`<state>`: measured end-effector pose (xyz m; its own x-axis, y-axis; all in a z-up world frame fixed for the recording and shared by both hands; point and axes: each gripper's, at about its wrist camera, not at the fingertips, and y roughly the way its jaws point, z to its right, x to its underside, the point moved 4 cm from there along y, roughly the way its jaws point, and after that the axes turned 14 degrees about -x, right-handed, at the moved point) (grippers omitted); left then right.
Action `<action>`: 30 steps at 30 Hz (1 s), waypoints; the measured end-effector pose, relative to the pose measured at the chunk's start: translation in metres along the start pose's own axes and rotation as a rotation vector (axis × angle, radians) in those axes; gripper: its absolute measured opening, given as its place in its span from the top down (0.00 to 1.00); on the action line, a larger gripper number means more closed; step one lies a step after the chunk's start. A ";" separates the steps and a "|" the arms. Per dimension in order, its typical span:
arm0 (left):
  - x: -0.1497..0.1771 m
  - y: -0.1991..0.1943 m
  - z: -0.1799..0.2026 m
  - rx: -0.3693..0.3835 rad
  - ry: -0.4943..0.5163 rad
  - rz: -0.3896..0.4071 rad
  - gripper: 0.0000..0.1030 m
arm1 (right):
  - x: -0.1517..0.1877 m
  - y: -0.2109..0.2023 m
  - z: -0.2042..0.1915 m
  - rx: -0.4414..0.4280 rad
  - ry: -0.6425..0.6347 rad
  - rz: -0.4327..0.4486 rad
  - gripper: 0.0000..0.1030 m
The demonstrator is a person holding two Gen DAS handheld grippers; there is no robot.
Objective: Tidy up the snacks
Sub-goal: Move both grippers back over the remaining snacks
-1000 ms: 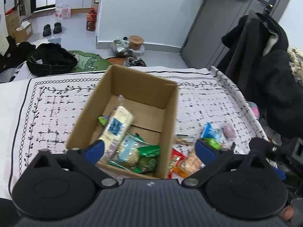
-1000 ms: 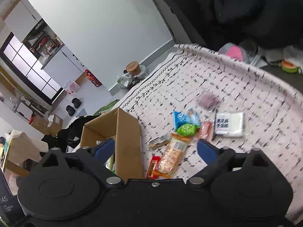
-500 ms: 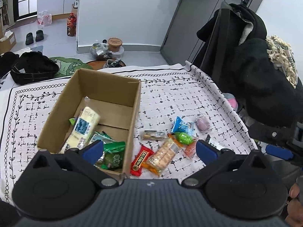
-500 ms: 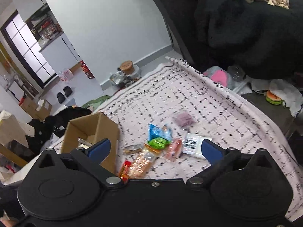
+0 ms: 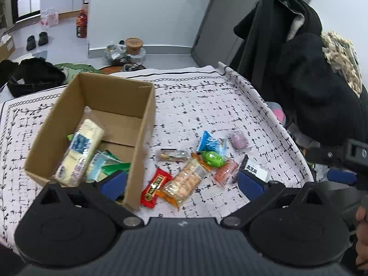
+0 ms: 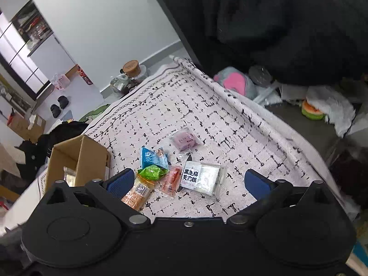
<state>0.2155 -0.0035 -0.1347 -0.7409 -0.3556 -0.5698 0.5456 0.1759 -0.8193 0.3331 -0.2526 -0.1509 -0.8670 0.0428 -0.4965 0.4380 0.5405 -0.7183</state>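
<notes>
Writing: black panel of the white packet [image 6: 199, 177] carries white Chinese characters, too small to read surely; the red bar [image 5: 154, 187] has yellow lettering, unreadable; the blue packet [image 6: 151, 157] shows a white logo, unreadable.
Right gripper [image 6: 189, 181]: tilted downward over the patterned cloth [image 6: 174, 105], jaws spread wide after just opening further, nothing between the pads; the white packet lies just ahead between them, flat on the cloth.
Left gripper [image 5: 181, 180]: tilted downward, jaws wide apart, holding nothing; its left finger [image 5: 113, 182] hangs over the near corner of the cardboard box [image 5: 69, 105].
Loose snacks: red bar and orange cracker pack [image 5: 186, 179] lie just ahead of the left gripper; green packet [image 5: 212, 157], blue packet and purple packet [image 5: 239, 140] farther ahead.
Box contents: yellow-and-blue pack [image 5: 79, 154] leans inside, beside green wrappers [image 5: 115, 168].
</notes>
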 end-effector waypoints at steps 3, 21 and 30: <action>0.001 0.006 0.010 0.010 0.019 -0.002 0.01 | -0.003 0.012 0.009 -0.009 0.051 -0.020 0.00; 0.005 0.079 0.045 0.020 0.115 -0.052 0.30 | 0.007 0.065 0.034 0.017 0.191 -0.131 0.00; 0.012 0.117 0.051 0.025 0.143 -0.127 0.37 | 0.012 0.081 0.042 0.045 0.205 -0.165 0.00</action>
<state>0.2900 -0.0340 -0.2343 -0.8515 -0.2393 -0.4666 0.4523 0.1149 -0.8844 0.3681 -0.2438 -0.2357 -0.9556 0.1286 -0.2651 0.2928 0.5165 -0.8047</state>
